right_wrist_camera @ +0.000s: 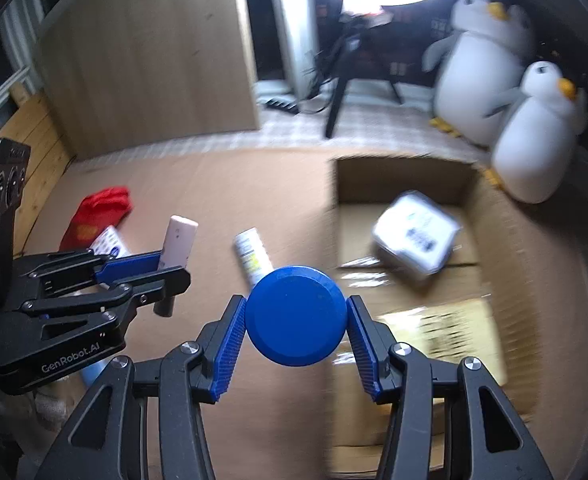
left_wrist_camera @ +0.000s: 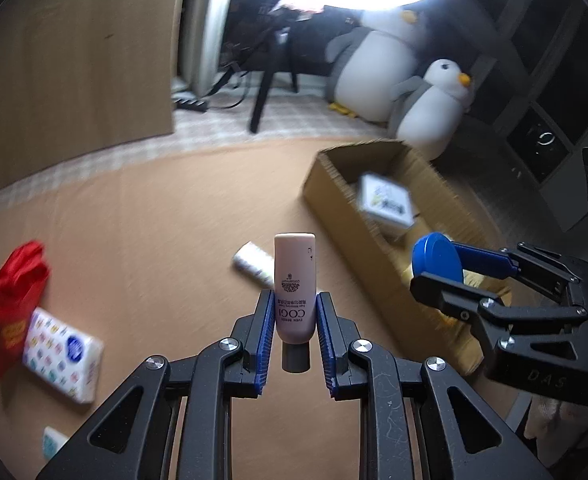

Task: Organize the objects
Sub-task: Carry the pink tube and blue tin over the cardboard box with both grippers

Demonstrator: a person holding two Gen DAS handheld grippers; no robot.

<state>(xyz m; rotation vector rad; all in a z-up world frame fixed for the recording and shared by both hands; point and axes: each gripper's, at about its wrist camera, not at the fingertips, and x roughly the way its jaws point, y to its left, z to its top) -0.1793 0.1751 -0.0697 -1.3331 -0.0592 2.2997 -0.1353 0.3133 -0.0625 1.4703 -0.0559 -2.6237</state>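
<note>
My left gripper (left_wrist_camera: 295, 300) is shut on a pale pink cream tube (left_wrist_camera: 295, 280), held above the brown mat with its grey cap toward the camera. My right gripper (right_wrist_camera: 296, 308) is shut on a round blue tin (right_wrist_camera: 296, 316), lifted just left of the open cardboard box (right_wrist_camera: 335, 216). In the left wrist view the blue tin (left_wrist_camera: 437, 258) and right gripper (left_wrist_camera: 443, 274) hang over the box's near wall (left_wrist_camera: 333, 212). The right wrist view shows the left gripper (right_wrist_camera: 174, 264) with the tube (right_wrist_camera: 178, 242) at the left. A white square pack (right_wrist_camera: 415, 236) lies inside the box.
A white tube (left_wrist_camera: 254, 262) lies on the mat near the box. A red pouch (left_wrist_camera: 16, 292) and a patterned tissue pack (left_wrist_camera: 64, 354) lie at the left. Two plush penguins (right_wrist_camera: 533, 136) stand behind the box, beside a tripod (right_wrist_camera: 335, 100) and wooden panel (right_wrist_camera: 150, 64).
</note>
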